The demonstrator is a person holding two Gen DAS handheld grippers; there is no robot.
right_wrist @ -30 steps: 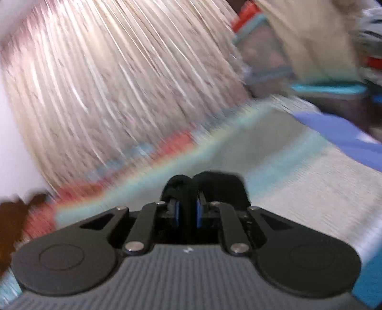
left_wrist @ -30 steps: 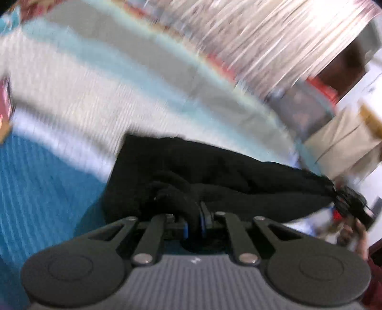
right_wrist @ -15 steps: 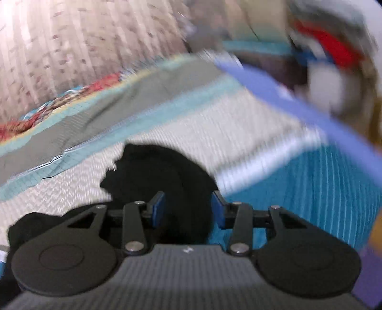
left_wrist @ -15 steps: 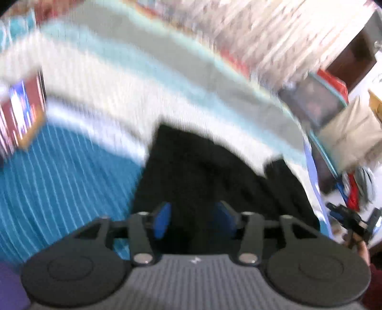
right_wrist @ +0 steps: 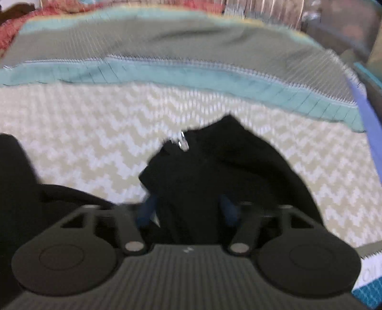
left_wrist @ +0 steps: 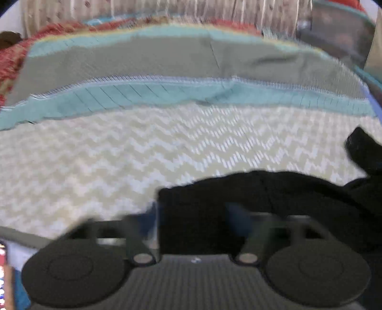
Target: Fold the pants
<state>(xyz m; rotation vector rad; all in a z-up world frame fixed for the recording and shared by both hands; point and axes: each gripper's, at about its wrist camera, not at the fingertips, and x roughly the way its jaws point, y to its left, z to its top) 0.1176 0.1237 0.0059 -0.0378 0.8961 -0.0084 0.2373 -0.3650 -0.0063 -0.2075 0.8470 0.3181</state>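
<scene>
Black pants (left_wrist: 238, 188) lie bunched on a bedspread (left_wrist: 119, 155) with a cream zigzag band. My left gripper (left_wrist: 193, 219) hovers low over their near edge, its blurred jaws closing with the black cloth between the blue pads (left_wrist: 148, 221), still well apart. In the right wrist view the pants (right_wrist: 226, 155) rise to a peak with a small metal zipper pull (right_wrist: 183, 142). My right gripper (right_wrist: 188, 209) straddles that bunch, jaws closing around the cloth and pads wide of each other. More black cloth (right_wrist: 14, 171) shows at the left edge.
Teal (left_wrist: 167, 93) and grey (left_wrist: 143, 59) bands of the bedspread run behind the pants. A red patterned cover (left_wrist: 9, 62) lies far left, a pale curtain (left_wrist: 167, 7) hangs behind, and a dark box (left_wrist: 334, 28) stands at the back right.
Both grippers let go of the black cloth they were pinching, swung across the bed and came down over the pants, which now lie on the cream band.
</scene>
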